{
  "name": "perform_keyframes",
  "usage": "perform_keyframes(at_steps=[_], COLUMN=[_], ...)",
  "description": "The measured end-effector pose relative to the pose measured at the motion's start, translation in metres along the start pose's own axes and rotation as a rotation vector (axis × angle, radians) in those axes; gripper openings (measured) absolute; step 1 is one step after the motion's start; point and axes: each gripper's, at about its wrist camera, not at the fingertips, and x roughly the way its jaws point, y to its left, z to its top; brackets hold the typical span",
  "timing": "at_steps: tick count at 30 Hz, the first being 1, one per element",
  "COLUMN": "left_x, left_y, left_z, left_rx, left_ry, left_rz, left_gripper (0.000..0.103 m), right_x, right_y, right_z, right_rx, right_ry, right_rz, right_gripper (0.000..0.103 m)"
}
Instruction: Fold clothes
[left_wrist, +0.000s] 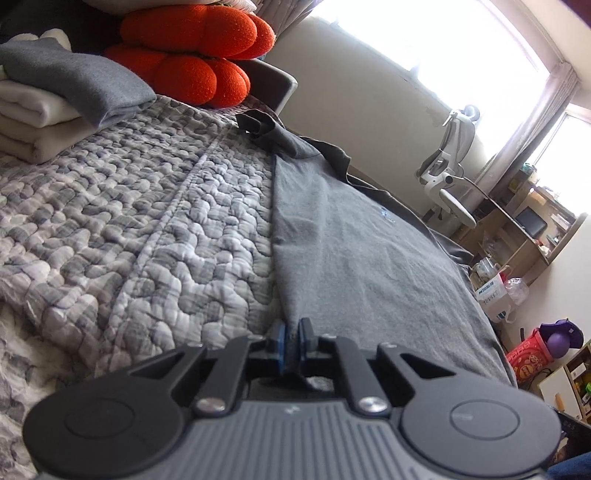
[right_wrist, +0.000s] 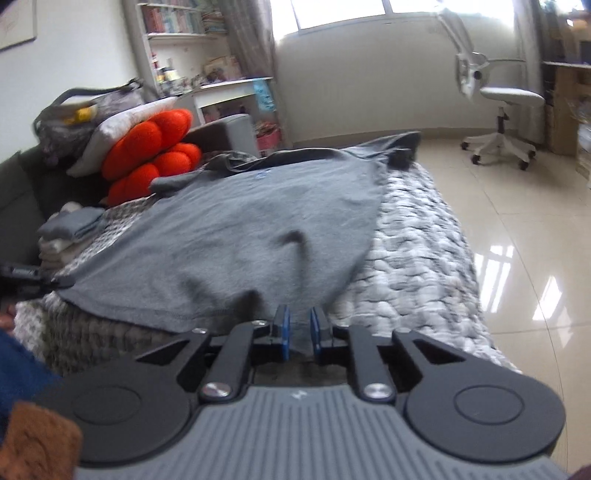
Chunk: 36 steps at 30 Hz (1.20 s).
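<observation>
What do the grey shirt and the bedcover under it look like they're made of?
Grey shirt: looks like soft cotton jersey, matte and heathered, draping in soft folds. Bedcover: looks like quilted, padded fabric, its puffy stitched bumps printed in grey and white; fibre unclear.

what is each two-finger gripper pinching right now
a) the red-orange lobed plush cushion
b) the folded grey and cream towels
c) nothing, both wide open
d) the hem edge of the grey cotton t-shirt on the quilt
d: the left gripper and right gripper each clamp the hem of the grey cotton t-shirt spread on the grey patterned quilt.
</observation>
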Motion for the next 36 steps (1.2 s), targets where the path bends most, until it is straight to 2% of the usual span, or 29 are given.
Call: perform_keyframes(at_steps=[3,5,7,12,16,18,21,25,27,30,31,32,33,34,36], left_x=[0.0,0.005,0.009,0.006,0.006,0.007,0.01,0.013,0.017,0.025,0.027,0.028,0.029,0.028,0.025], left_y=[0.001,-0.002,-0.005,-0.01,-0.01,-0.007,-0.006,-0.012,-0.017,-0.018,-0.018,-0.017,-0.016,-0.014,-0.009], left_z=[0.0,-0.002,-0.003,0.0,0.0,-0.001,-0.003,-0.006,-0.006,-0.006,-0.005,-0.005,-0.005,-0.005,-0.005], left_rx=[-0.015,-0.008,0.002,0.027,0.035,0.027,0.023,0.043,0.055,0.052,0.052,0.051,0.048,0.038,0.015], left_ry=[-0.004,0.007,0.015,-0.006,-0.004,0.0,0.009,0.008,0.006,0.022,0.027,0.029,0.029,0.027,0.022], left_rz=[-0.013,-0.015,-0.014,-0.015,-0.01,-0.01,-0.014,-0.042,-0.04,-0.023,-0.015,-0.002,0.007,0.009,0.004], left_gripper=[0.013,0.021,0.023,0.023,0.023,0.027,0.037,0.041,0.041,0.035,0.022,0.017,0.008,0.005,0.003], right_x=[0.014,0.019,0.024,0.04,0.056,0.061,0.061,0.054,0.056,0.061,0.062,0.062,0.062,0.062,0.054], right_y=[-0.013,-0.012,-0.002,0.026,0.047,0.054,0.048,0.032,0.032,0.037,0.036,0.034,0.032,0.029,0.026], right_z=[0.0,0.0,0.003,0.01,0.013,0.013,0.011,0.01,0.01,0.01,0.01,0.01,0.011,0.011,0.011], right_rx=[0.033,0.024,-0.012,-0.091,-0.17,-0.19,-0.136,0.014,0.027,0.025,0.034,0.046,0.058,0.07,0.084], right_ry=[0.039,0.031,0.026,0.009,0.004,0.008,0.018,0.021,0.018,0.014,0.012,0.012,0.013,0.013,-0.004], right_rz=[-0.121,-0.113,-0.108,-0.083,-0.12,-0.138,-0.144,-0.08,-0.06,-0.031,-0.026,-0.022,-0.019,-0.015,-0.022], right_gripper=[0.017,0.02,0.033,0.034,0.034,0.034,0.038,0.039,0.039,0.039,0.033,0.026,0.011,0.007,0.002])
